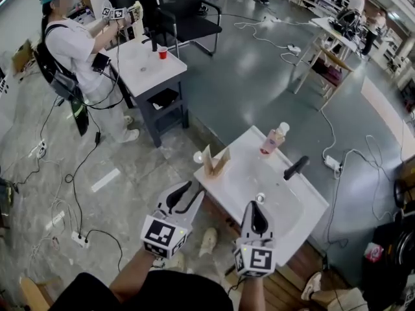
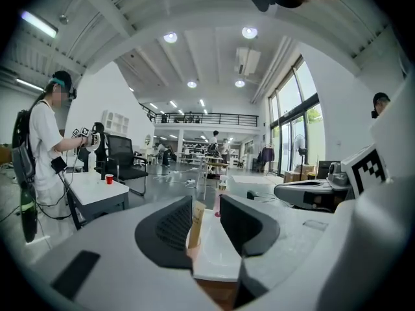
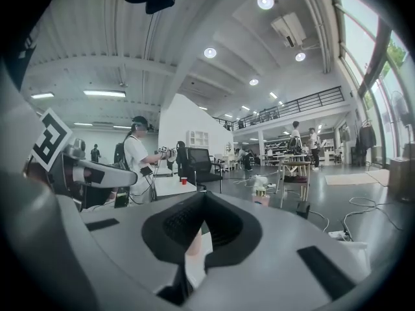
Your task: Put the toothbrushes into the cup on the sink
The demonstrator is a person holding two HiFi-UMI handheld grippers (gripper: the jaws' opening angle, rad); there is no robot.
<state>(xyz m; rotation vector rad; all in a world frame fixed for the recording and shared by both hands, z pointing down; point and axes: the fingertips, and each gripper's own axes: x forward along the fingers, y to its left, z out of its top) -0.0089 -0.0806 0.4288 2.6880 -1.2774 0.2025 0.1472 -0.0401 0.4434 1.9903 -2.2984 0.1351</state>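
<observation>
The white sink (image 1: pixel 295 220) stands in the middle of the head view, with a black tap (image 1: pixel 296 167) at its far side. Two tan, flat toothbrush-like pieces (image 1: pixel 216 162) stand upright in a V at its left corner, and I cannot make out the cup. My left gripper (image 1: pixel 193 190) hovers open just short of that corner with nothing in it. In the left gripper view one tan piece (image 2: pixel 196 220) shows through the gap of the left gripper (image 2: pixel 206 206), farther off. My right gripper (image 1: pixel 258 205) is shut over the sink's near edge. The right gripper (image 3: pixel 202 199) holds nothing I can see.
A pink bottle (image 1: pixel 273 139) stands at the sink's far corner. A person (image 1: pixel 78 57) with grippers works at a white table (image 1: pixel 146 67) bearing a red cup (image 1: pixel 163 52). Cables and a power strip (image 1: pixel 79 240) lie on the floor at left.
</observation>
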